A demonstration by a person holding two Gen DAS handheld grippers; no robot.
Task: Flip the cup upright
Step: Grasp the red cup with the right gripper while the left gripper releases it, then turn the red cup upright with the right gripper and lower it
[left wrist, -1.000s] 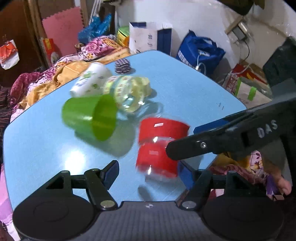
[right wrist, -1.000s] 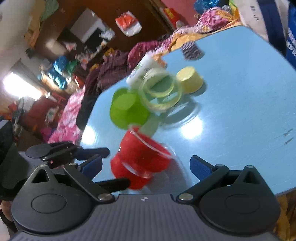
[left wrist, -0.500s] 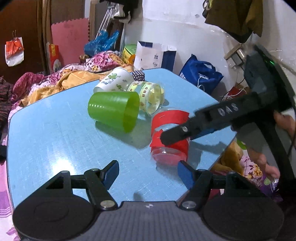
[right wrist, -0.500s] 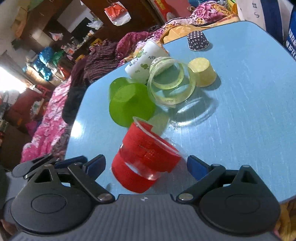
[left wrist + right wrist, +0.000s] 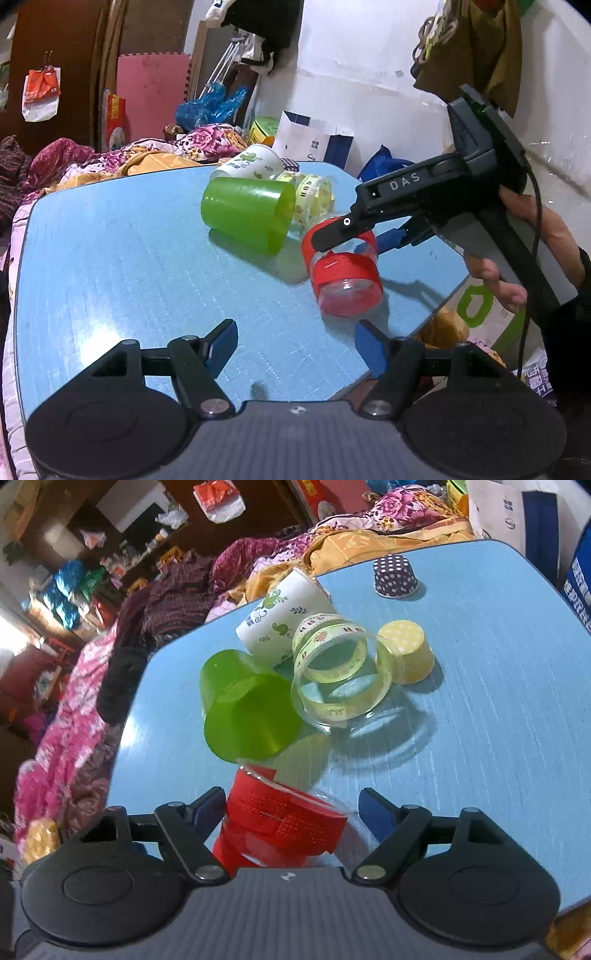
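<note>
Item: red cup (image 5: 345, 271), clear plastic with red bands, tilted near the surface (image 5: 110, 266) edge.
Right claw (image 5: 291, 808): jaws around the cup, wide; contact cannot be told.
Left claw (image 5: 295, 345): open, empty, hovering.
Hazards: cup slipping off the edge; knocking the green cup (image 5: 247, 712) just beside it.

Surface: blue table (image 5: 110, 266), glossy, rounded corners.
On its side: green cup (image 5: 245, 214), near the middle.
Behind it, also lying: white cup with green leaf print (image 5: 280, 616).
Beside these: clear cup with pale yellow bands (image 5: 340, 675), lying, mouth open.
Upside down: yellow dotted paper cup (image 5: 406, 651); dark dotted paper cup (image 5: 393, 576), farther back.
Near edge: clear cup with red tape bands (image 5: 345, 266), tilted; contact with the table unclear.
</note>
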